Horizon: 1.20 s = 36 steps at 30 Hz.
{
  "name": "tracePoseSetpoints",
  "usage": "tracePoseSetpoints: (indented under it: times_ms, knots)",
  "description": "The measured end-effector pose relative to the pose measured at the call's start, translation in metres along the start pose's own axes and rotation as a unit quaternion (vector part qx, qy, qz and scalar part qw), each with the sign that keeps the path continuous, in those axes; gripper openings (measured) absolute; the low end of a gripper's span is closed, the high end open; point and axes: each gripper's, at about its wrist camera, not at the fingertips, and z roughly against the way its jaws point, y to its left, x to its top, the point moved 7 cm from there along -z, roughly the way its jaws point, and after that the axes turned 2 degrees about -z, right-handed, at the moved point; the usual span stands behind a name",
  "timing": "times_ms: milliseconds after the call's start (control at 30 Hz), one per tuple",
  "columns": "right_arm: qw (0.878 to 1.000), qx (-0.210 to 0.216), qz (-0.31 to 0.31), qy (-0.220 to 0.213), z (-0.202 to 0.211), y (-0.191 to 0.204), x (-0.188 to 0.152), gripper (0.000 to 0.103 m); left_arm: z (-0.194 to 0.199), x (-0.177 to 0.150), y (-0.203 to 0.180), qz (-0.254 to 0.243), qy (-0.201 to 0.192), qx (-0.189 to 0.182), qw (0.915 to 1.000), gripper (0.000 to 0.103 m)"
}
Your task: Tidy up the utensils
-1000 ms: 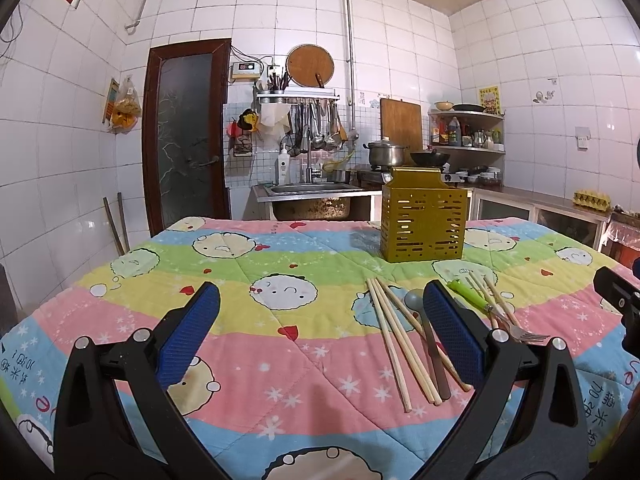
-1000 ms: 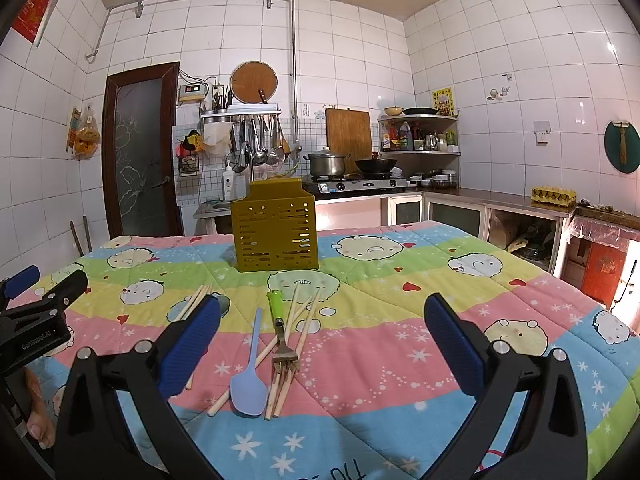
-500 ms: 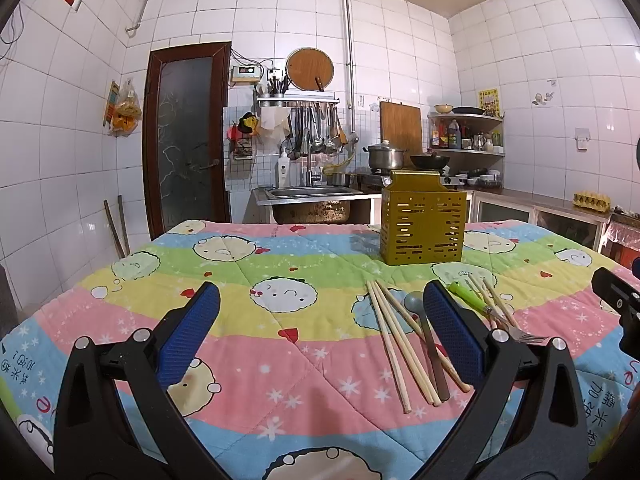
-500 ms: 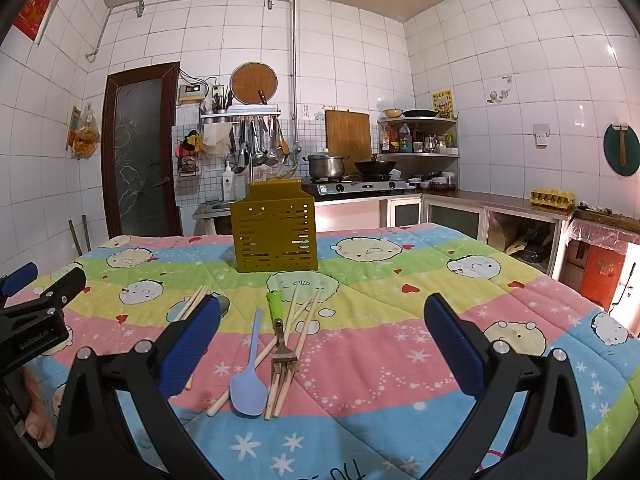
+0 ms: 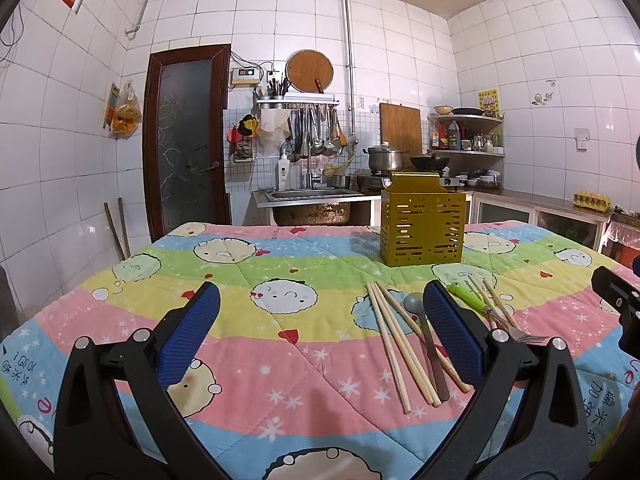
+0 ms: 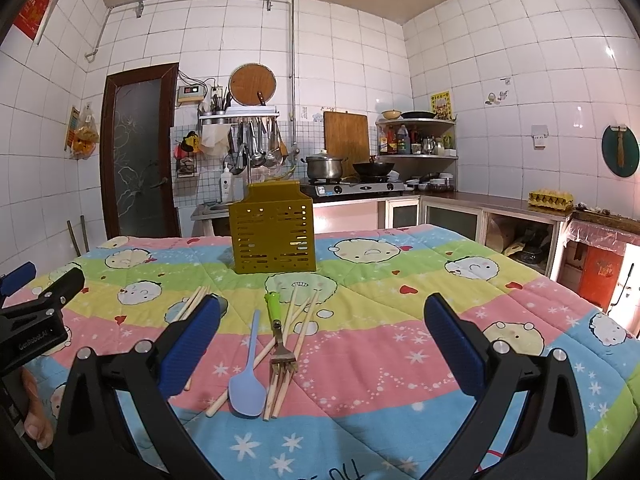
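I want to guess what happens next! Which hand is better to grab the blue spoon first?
Probably the right. The blue spoon lies just ahead of the open right gripper, near its left finger. The left gripper, also open, faces the chopsticks instead.

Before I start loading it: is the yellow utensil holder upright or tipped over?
Upright: the yellow utensil holder stands on its base on the quilt, opening facing up.
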Motion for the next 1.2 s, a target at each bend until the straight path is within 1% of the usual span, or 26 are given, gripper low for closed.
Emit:
tracePoseSetpoints:
  times_ms: [900, 1200]
  knots:
    - [1.0, -0.007, -0.002, -0.001, 0.0013, -0.0013, -0.0021, 0.099, 0.0004, -0.0003, -0.0013, -0.003, 0.004, -0.001, 1.0, 0.098]
    - [1.0, -0.017, 0.005, -0.014, 0.0071, 0.0018, 0.0002, 0.099, -0.0005, -0.0003, -0.0053, -0.007, 0.004, -0.008, 0.9999, 0.098]
